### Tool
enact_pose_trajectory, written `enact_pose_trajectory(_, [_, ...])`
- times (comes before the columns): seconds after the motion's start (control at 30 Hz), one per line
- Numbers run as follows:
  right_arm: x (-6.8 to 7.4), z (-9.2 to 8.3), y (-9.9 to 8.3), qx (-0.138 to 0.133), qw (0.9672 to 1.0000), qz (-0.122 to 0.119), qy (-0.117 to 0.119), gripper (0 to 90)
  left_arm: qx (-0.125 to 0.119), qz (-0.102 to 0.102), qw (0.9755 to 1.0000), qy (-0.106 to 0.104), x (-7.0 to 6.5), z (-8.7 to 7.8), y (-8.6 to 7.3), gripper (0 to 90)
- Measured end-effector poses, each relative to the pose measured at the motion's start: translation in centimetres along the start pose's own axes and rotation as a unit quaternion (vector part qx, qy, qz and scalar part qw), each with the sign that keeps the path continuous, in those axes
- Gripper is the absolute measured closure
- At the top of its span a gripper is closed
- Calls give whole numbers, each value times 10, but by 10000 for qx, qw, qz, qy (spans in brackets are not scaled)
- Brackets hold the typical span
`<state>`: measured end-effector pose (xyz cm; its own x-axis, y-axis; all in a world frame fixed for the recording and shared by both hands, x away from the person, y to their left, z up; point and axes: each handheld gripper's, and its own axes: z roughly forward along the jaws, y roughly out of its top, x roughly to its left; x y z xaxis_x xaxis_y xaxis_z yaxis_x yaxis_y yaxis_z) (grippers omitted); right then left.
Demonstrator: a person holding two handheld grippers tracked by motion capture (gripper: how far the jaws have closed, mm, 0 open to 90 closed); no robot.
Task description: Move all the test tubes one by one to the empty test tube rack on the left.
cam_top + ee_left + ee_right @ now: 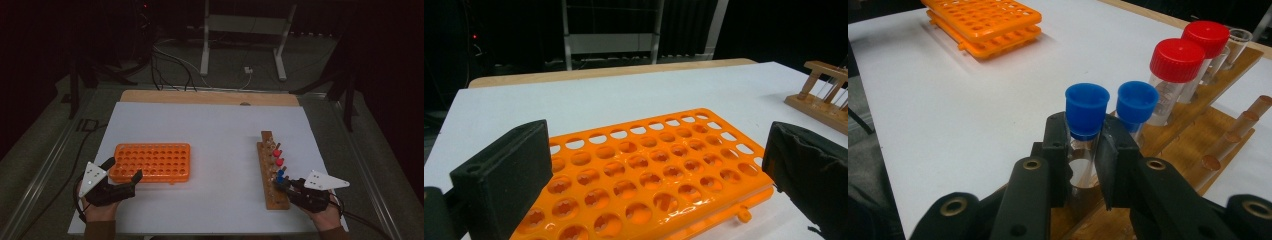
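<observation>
Right claw (1082, 150) tight on blue-capped tube (1086, 127) in wooden rack (1218, 130)

Room was dim, background nearly black; light fell from above onto the white table (210, 130), which read bright but flat. High view was soft and grainy, shadows faint. The orange rack (644, 170) showed wet-looking glare in the left gripper view. Near jaws were slightly blurred, edges mildly stretched.

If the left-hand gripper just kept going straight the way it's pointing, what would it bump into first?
Most likely the orange rack: the open left gripper points at its near end, and the rack already lies between the jaws. Its height over the rack is unclear.
</observation>
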<state>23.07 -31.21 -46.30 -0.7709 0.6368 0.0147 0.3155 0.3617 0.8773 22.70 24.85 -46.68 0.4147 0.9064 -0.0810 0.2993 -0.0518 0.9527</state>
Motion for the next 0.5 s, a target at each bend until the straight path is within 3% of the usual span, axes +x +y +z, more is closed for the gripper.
enact_pose_trajectory(0.5, [-4, -32, 28, -413, 9991, -89, -1, 773, 29, 48, 10000, -9, -2, 1, 0, 3])
